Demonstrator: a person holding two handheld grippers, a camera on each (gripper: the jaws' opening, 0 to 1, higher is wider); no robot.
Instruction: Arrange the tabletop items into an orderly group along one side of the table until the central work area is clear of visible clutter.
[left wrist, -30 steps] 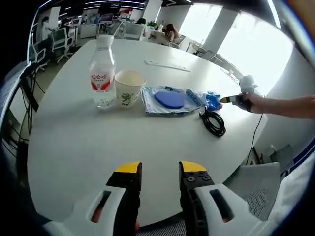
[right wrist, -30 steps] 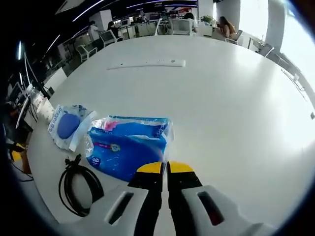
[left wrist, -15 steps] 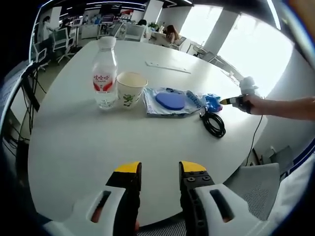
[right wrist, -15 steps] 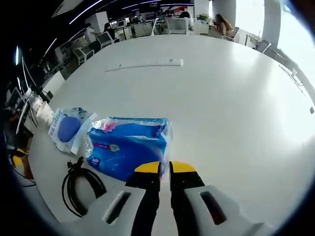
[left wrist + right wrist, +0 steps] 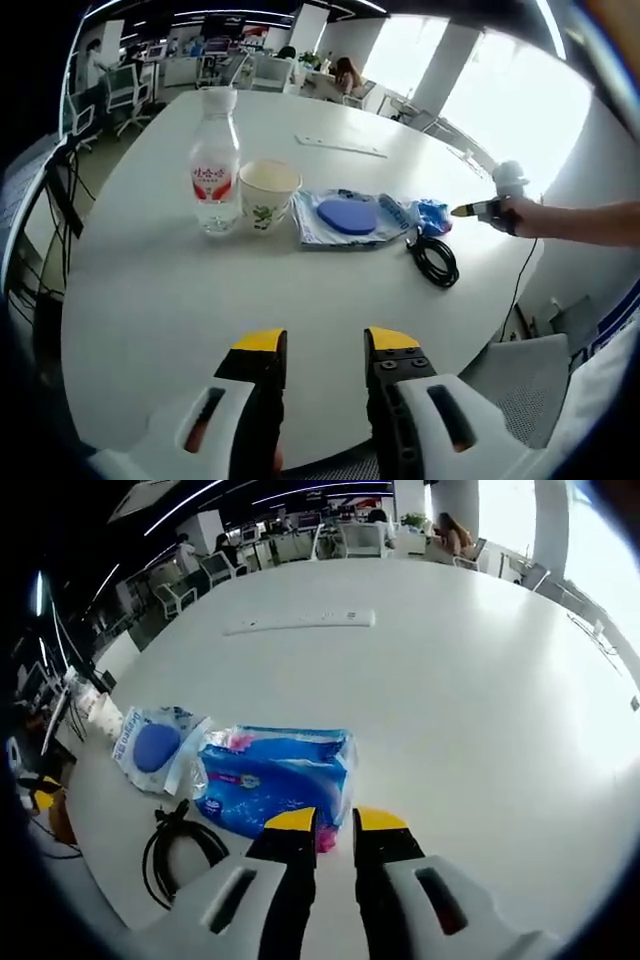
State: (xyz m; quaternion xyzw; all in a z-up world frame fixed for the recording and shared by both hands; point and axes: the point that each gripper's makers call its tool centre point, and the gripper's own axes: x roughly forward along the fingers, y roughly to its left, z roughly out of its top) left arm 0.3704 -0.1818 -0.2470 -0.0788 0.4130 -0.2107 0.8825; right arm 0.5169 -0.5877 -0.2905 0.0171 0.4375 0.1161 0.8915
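The right gripper (image 5: pixel 334 820) hangs just above the near end of the blue tissue pack (image 5: pixel 275 780), jaws a little apart and holding nothing. The left gripper (image 5: pixel 322 345), jaws apart and empty, hovers over the near table edge. The pack lies right of the pouch (image 5: pixel 347 212), cup (image 5: pixel 267 192) and bottle (image 5: pixel 216 165), beside the black cable (image 5: pixel 180 852). It looks light, soft and crinkly; pinching an end should work. The white table (image 5: pixel 450 680) is smooth, in a bright open office.

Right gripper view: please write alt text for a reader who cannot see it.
A hand-held gripper, slightly open, points at a blue plastic pack on a white table. Left of the pack lie a bagged blue disc and a coiled black cable.
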